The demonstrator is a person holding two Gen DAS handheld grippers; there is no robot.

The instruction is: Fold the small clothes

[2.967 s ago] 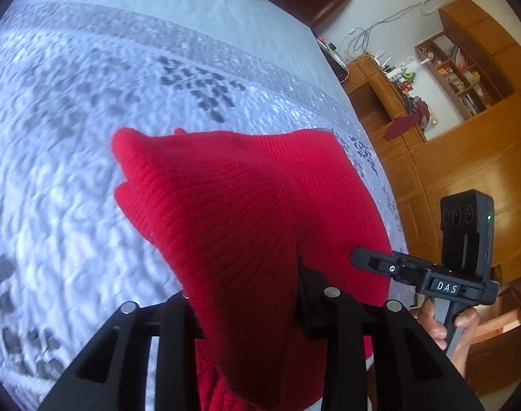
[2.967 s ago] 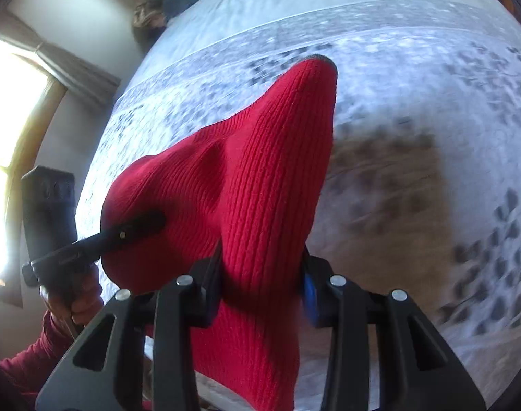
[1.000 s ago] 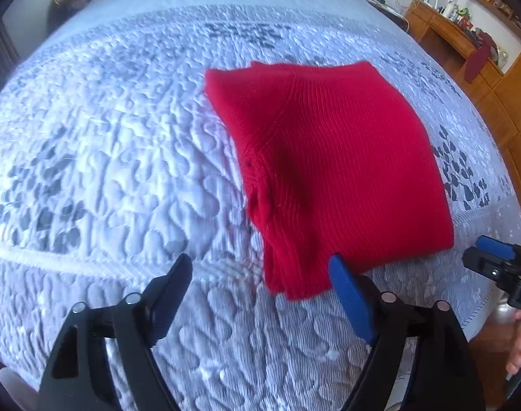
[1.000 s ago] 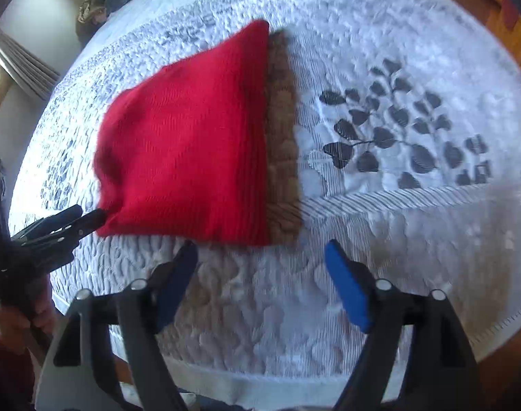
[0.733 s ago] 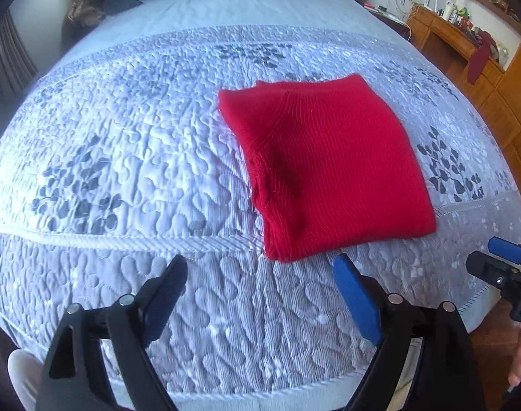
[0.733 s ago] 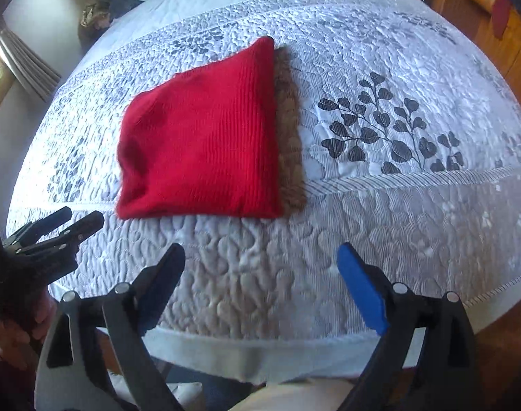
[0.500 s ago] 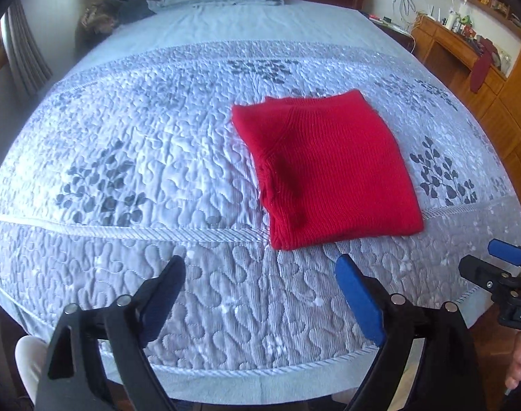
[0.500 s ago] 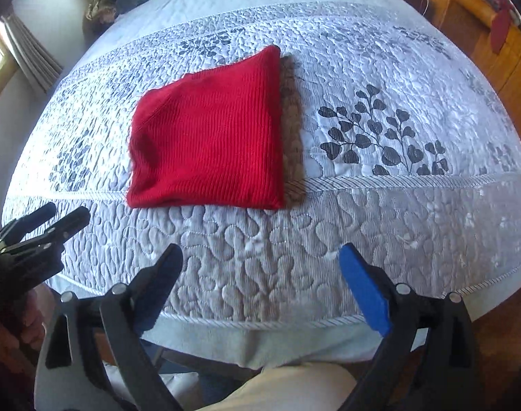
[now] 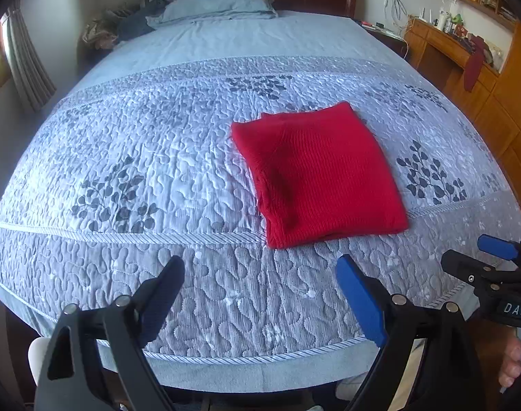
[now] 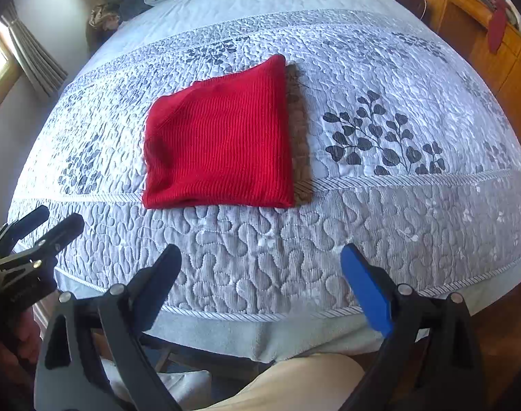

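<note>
Red knit (image 9: 320,174) lies folded into a rough square on the quilt (image 9: 130,157), near the foot edge of the bed, right of centre in the left view. Flat, no gripper touching it.

Left gripper (image 9: 260,294): jaws wide apart, just been opening, nothing between them, hanging over the quilt's foot edge, well short of the knit.

Right gripper (image 10: 260,284): same, jaws wide apart, just been opening, empty, over the foot edge.

Each gripper shows at the side of the other's view, both clear of the knit. Pillow (image 9: 219,5) at the headboard, wooden desk (image 9: 442,44) along the right wall.
</note>
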